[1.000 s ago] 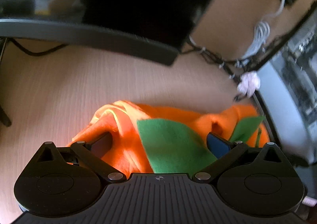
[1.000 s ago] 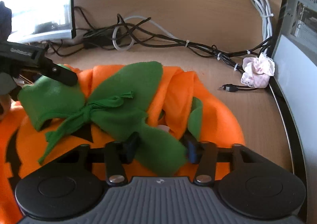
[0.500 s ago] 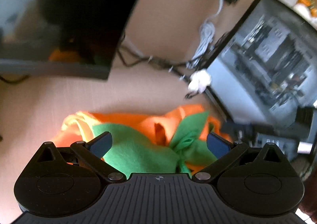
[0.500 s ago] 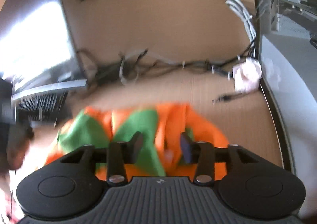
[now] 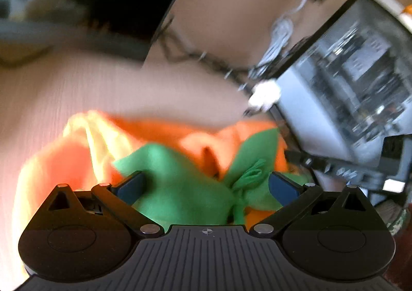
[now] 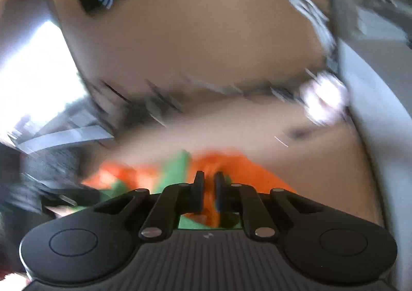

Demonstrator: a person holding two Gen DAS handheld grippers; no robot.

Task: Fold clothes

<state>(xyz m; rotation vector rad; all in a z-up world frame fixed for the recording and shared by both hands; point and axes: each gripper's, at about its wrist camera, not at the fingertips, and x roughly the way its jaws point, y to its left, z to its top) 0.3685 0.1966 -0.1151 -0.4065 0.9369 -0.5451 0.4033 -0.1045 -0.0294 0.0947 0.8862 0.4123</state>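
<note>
We note the right gripper (image 6: 208, 182) pinched on the orange garment (image 6: 247, 170); the left gripper (image 5: 206, 184) gapes, gripping nothing.

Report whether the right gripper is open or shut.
Shut on the orange garment: in the blurred right wrist view the right gripper has its fingers nearly together with orange fabric pinched between them.
</note>
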